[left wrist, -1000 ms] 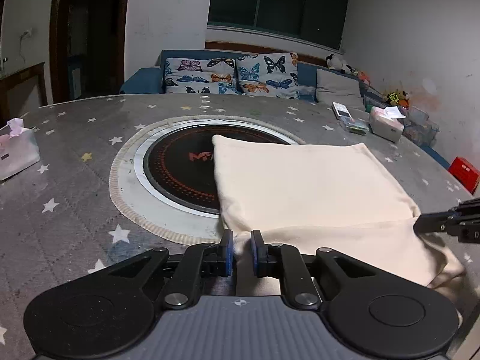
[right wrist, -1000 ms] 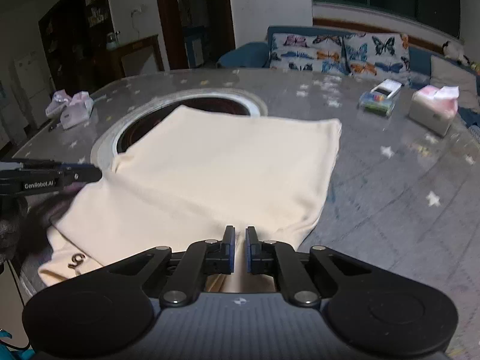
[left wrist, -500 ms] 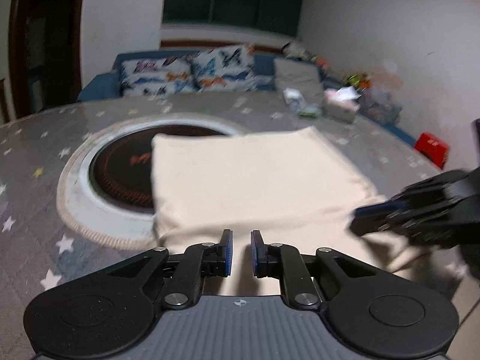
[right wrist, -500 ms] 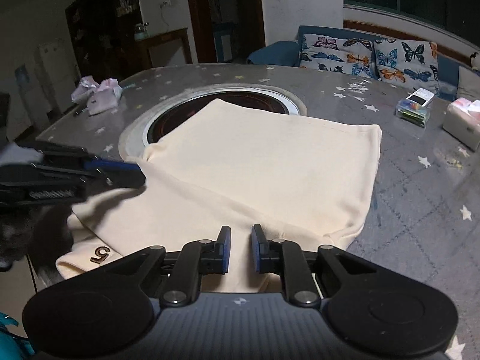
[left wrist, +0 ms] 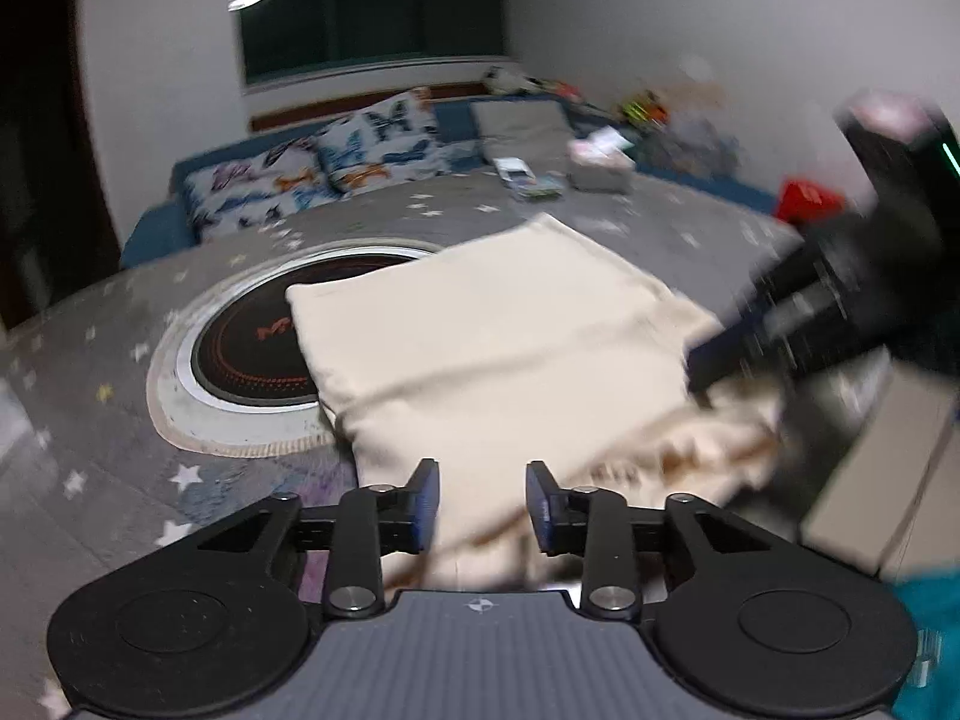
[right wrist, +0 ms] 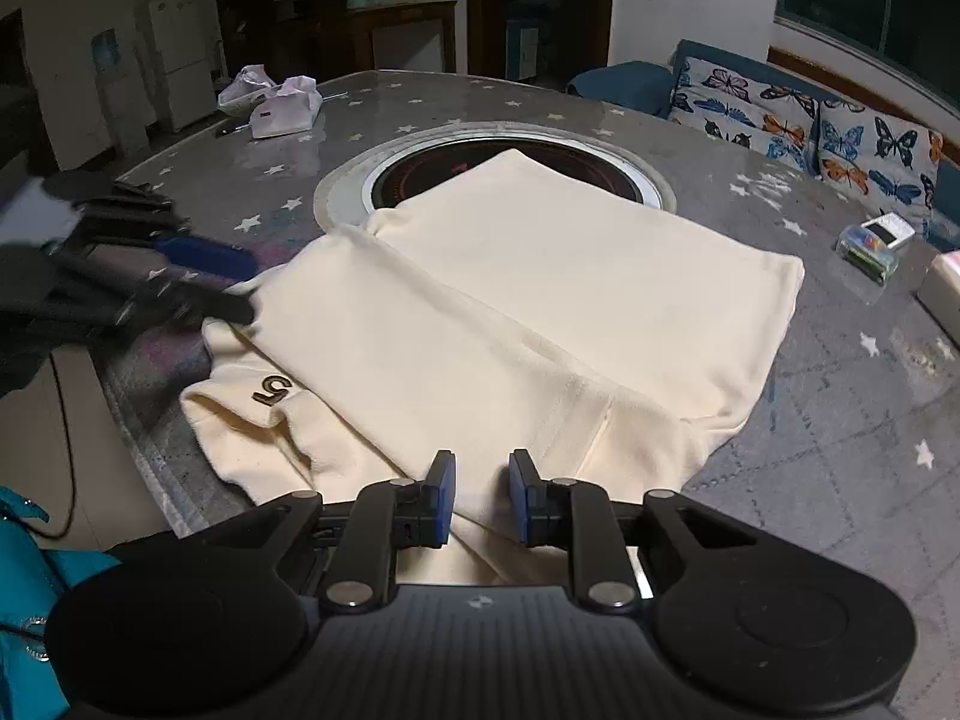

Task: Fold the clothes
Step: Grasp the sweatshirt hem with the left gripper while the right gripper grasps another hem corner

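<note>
A cream garment [right wrist: 540, 300] lies folded on the grey star-patterned table [right wrist: 840, 420], its far end over the round cooktop [right wrist: 420, 174]. A dark "5" mark [right wrist: 273, 390] shows on its near left corner. My right gripper [right wrist: 480, 495] hangs over the near hem, its jaws opening, with cloth below the gap and the pads not pressing it. My left gripper [left wrist: 482, 504] is over the garment's [left wrist: 498, 330] near left edge, jaws opening wider and pads clear of the cloth. Each gripper shows blurred in the other's view: the left gripper [right wrist: 252, 288], the right gripper [left wrist: 702, 366].
A pink-and-white tissue pack [right wrist: 282, 111] sits far left, a small clear box [right wrist: 873, 246] and a tissue box [right wrist: 945, 288] far right. Behind the table stands a sofa with butterfly cushions [right wrist: 780, 114]. The table's near edge [right wrist: 138, 414] runs just left of the garment.
Both grippers have gone from shut on the near hem to open, letting the cloth go. The left view has rolled and swung, and the right gripper now looms closer in it.
</note>
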The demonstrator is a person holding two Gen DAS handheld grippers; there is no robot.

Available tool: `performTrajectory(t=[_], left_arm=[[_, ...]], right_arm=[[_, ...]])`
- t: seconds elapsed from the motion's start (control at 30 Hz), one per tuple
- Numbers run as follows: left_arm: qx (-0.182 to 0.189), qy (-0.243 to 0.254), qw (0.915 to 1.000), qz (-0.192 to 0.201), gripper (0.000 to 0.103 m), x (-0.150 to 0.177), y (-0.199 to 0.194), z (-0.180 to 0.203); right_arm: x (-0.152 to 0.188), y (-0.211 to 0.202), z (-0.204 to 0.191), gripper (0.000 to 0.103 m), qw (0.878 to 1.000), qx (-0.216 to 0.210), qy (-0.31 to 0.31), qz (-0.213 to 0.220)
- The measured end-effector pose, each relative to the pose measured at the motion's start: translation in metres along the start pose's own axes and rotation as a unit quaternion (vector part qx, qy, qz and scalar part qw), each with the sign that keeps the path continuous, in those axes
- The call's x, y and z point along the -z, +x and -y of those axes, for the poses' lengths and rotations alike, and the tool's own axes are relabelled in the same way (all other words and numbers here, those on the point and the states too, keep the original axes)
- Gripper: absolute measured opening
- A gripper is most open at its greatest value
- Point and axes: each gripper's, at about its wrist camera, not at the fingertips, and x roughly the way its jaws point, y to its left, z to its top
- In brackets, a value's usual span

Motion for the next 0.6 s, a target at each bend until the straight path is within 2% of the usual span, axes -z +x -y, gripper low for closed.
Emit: performTrajectory(t=[0.1, 0.2, 0.3, 0.53, 0.57, 0.6], left_arm=[[0.000, 0.056, 0.9984, -0.002, 0.043, 0.011, -0.011, 0.013], [0.001, 0.096, 0.9954, -0.003, 0.045, 0.020, -0.012, 0.022], [-0.002, 0.133, 0.9912, 0.005, 0.045, 0.025, -0.008, 0.032], [0.004, 0.185, 0.9824, 0.028, 0.045, 0.031, 0.007, 0.052], [0.004, 0.188, 0.9816, 0.032, 0.040, 0.031, 0.008, 0.054], [0.007, 0.188, 0.9816, 0.034, 0.027, 0.031, 0.009, 0.055]], right_arm=[[0.000, -0.009, -0.003, 0.019, 1.000, 0.000, -0.016, -0.003], [0.000, -0.016, -0.007, 0.026, 0.999, 0.007, -0.038, -0.011], [0.001, -0.023, -0.011, 0.029, 0.998, 0.014, -0.058, -0.018], [0.008, -0.038, -0.022, 0.037, 0.994, 0.019, -0.106, -0.034], [0.009, -0.039, -0.024, 0.039, 0.993, 0.020, -0.114, -0.037], [0.011, -0.040, -0.026, 0.041, 0.992, 0.020, -0.121, -0.041]])
